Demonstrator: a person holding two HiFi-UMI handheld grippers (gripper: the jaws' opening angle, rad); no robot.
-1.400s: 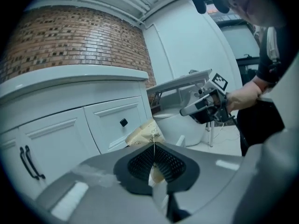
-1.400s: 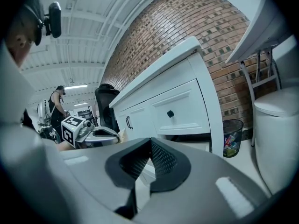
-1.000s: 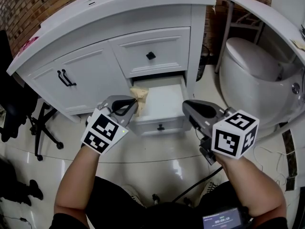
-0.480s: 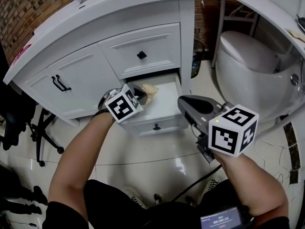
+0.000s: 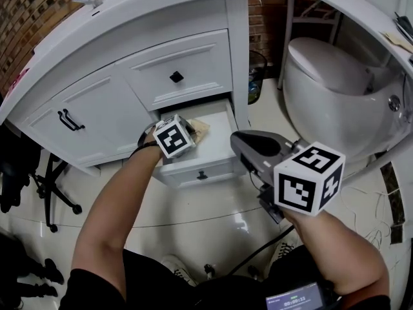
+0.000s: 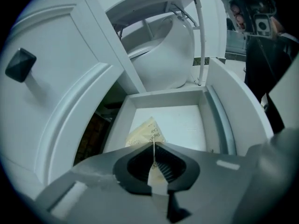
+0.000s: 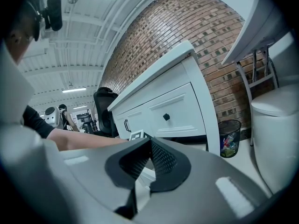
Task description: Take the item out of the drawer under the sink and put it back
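The lower drawer (image 5: pixel 219 137) of the white vanity under the sink stands pulled out. My left gripper (image 5: pixel 191 130) reaches over its left part, shut on a tan paper packet (image 5: pixel 201 129). In the left gripper view the packet (image 6: pixel 144 133) hangs from the shut gripper (image 6: pixel 153 146) above the drawer's white floor (image 6: pixel 180 120), and I cannot tell whether it touches. My right gripper (image 5: pixel 240 144) stays in front of the drawer, to its right, above the floor. In the right gripper view this gripper (image 7: pixel 148 143) is shut with nothing in it.
Above the open drawer is a shut drawer with a black knob (image 5: pixel 176 77), and a cabinet door with black handles (image 5: pixel 71 120) lies to the left. A white toilet (image 5: pixel 335 82) stands at the right, a small waste bin (image 7: pixel 228 143) beside the vanity, and a black office chair (image 5: pixel 39 179) at far left.
My left gripper has carried the packet forward from the drawer's front edge to over its inside. The right gripper has hardly moved.
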